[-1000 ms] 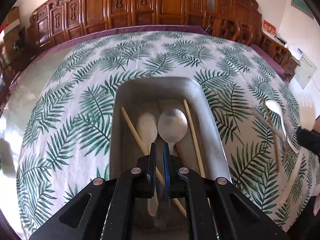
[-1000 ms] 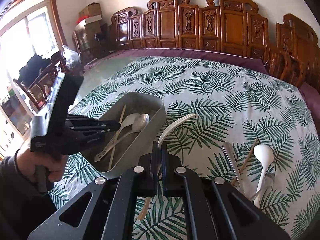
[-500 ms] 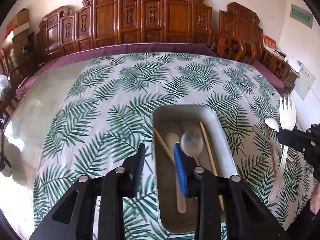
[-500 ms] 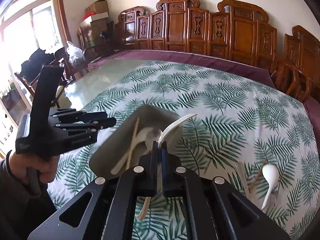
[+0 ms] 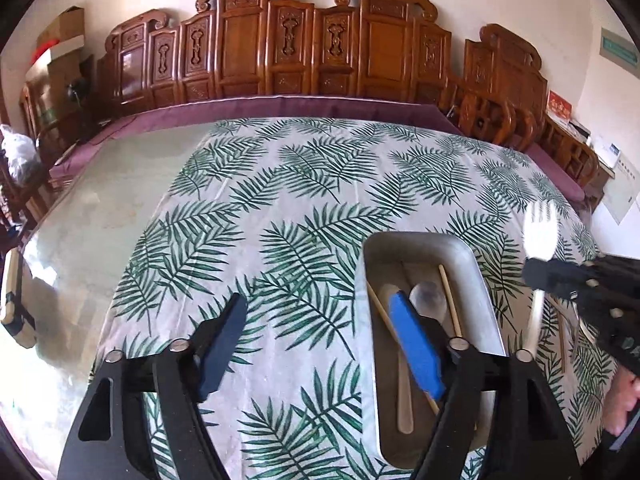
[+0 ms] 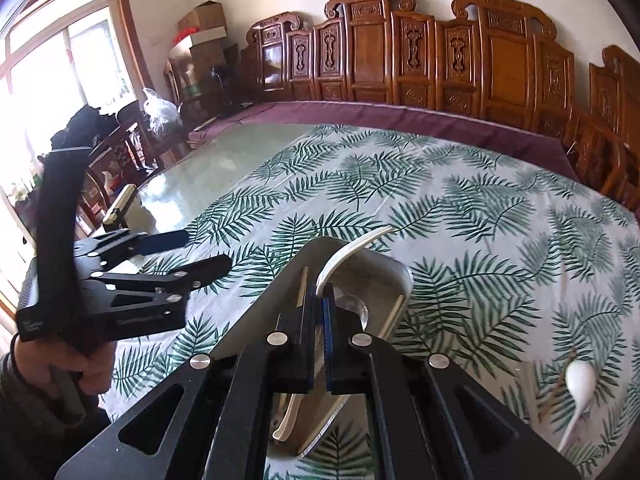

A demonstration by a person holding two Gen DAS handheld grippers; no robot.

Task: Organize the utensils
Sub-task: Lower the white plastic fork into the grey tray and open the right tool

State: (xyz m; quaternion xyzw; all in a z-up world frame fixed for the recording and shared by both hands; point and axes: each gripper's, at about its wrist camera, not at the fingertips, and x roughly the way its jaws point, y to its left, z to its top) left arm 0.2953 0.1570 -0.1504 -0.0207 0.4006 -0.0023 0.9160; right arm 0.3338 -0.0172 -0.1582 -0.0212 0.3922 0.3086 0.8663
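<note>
The left gripper (image 5: 320, 344), clamped 1 second ago on the clear spoon (image 5: 428, 300) down in the metal tray (image 5: 486, 292), has let go and pulled back to the tray's left; its jaws are opening wide with nothing between them. That spoon now lies in the tray beside a pale spoon (image 5: 404, 384) and 2 chopsticks (image 5: 450, 304). The right gripper (image 6: 319, 344), jaws pinched tight on the white fork (image 6: 344, 256), has carried it from the right over the tray. The fork likely goes in next, while another white spoon (image 6: 580, 380) waits on the cloth at the far right.
</note>
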